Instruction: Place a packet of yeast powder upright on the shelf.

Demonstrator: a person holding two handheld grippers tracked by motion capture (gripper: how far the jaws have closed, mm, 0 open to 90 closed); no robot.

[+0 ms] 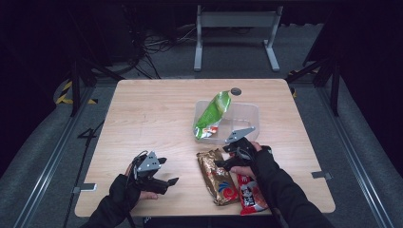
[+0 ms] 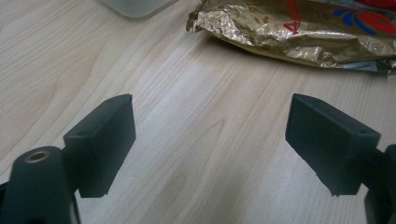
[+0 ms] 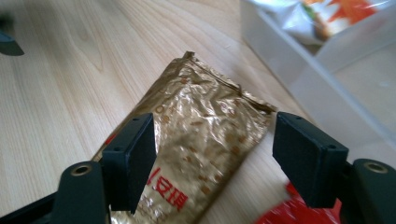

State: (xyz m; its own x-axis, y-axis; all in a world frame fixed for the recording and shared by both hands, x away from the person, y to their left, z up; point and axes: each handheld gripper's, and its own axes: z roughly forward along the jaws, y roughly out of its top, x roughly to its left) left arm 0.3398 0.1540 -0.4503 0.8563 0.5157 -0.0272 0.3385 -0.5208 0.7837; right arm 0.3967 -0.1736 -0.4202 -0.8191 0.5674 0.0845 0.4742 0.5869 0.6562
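On the near half of the wooden table (image 1: 157, 109), the right gripper (image 1: 219, 164) hangs low over the upper end of a crinkled gold snack bag (image 1: 217, 176), its two black jaws standing well apart. From the right gripper view the gold snack bag (image 3: 205, 140) lies between and under the jaws: the left jaw overlaps the bag's edge, the right jaw stands clear of it over bare wood, and whether either pad actually touches the foil cannot be told. Nothing is clamped. A red snack bag (image 1: 249, 194) lies just beside the gold one on its right, partly under the person's right sleeve; a corner of it shows at the bottom of the right gripper view (image 3: 289, 210).

Beyond these bags sits a clear plastic bin (image 1: 249, 114), near the right gripper, with a green snack bag (image 1: 212, 114) leaning upright against its left wall.

Over at the near left, the left gripper (image 1: 172, 181) rests low above the table, pointing toward the gold bag and well apart from it. Its jaws are spread wide with only bare wood between them (image 2: 210, 140), and it holds nothing
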